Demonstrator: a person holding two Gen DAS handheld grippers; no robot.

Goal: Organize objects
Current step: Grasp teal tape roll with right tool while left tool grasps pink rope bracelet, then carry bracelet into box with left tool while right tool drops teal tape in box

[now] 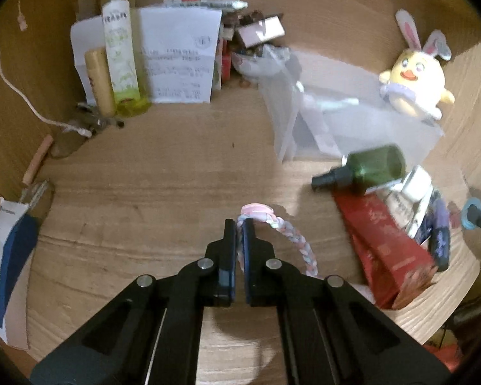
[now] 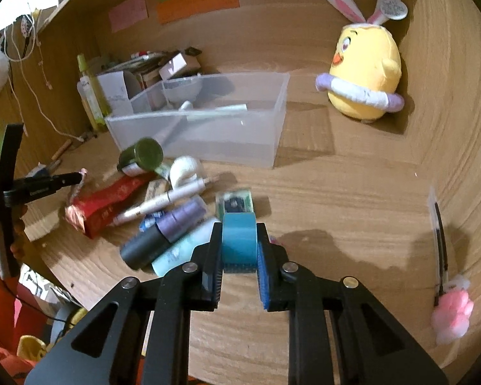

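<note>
A translucent plastic bin (image 2: pixel 208 128) sits on the wooden desk (image 2: pixel 336 192), open side up. Inside it lie a pale tube-like item (image 2: pixel 231 109) running across the bin and a small white piece (image 2: pixel 185 106) near the back wall; what else it holds I cannot tell. A yellow chick plush with rabbit ears (image 2: pixel 365 73) stands just beside the bin in the corner.

The left gripper (image 1: pixel 240 224) has its fingers pressed nearly together, pinching a pastel braided bracelet (image 1: pixel 288 234). The braid loops out from between the fingertips and curves away to the right and back toward the camera, above the desk surface.

The right gripper (image 2: pixel 239 227) is partly closed, clamping a teal roll of tape (image 2: pixel 239 237) between its blue pads (image 2: pixel 266 276). The roll stands on edge, its curved band facing the camera and its axis running from finger to finger.

Near the bin's front is a loose pile: a dark green spray bottle (image 2: pixel 141 157) on its side, base toward the right camera and black nozzle pointing left in the left view; a red packet (image 2: pixel 105 205); a white marker pen (image 2: pixel 163 202) lying diagonally; a purple-and-black bottle (image 2: pixel 163 234) and a light blue tube (image 2: pixel 182 247) side by side, both slanting up to the right. A pen with a pink fluffy end (image 2: pixel 449 288) lies well apart at the right.
</note>
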